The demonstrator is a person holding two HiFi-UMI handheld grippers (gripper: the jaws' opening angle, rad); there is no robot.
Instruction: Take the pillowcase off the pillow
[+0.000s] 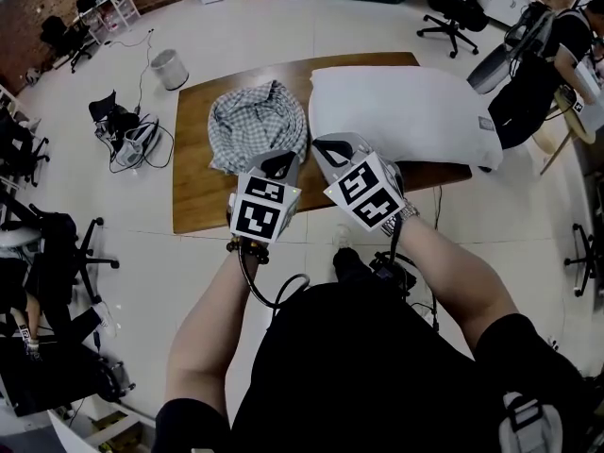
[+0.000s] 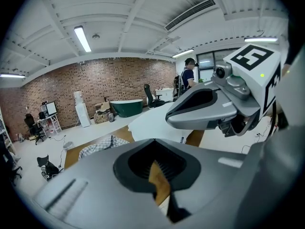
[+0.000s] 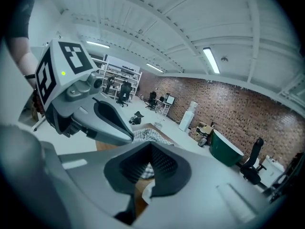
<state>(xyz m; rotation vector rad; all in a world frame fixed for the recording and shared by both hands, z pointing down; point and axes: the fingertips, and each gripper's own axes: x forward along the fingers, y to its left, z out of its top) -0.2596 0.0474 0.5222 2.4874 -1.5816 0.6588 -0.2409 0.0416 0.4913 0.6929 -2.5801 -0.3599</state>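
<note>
A crumpled grey checked pillowcase (image 1: 257, 125) lies on the left half of the brown table (image 1: 203, 201). The bare white pillow (image 1: 406, 111) lies on the right half, apart from it. My left gripper (image 1: 281, 165) hovers at the near edge of the pillowcase, jaws shut with nothing between them. My right gripper (image 1: 330, 149) sits beside it near the pillow's front left corner, also shut and empty. In the left gripper view the closed left gripper (image 2: 155, 168) points toward the pillowcase (image 2: 97, 148) and pillow (image 2: 157, 123). In the right gripper view the closed right gripper (image 3: 150, 168) faces the pillowcase (image 3: 147, 136).
A waste bin (image 1: 169, 68) stands on the floor beyond the table's left corner. Bags and cables (image 1: 127, 135) lie to the left. Office chairs (image 1: 453, 12) and a seated person (image 1: 557, 55) are at the right. A green tub (image 2: 126, 107) stands by the brick wall.
</note>
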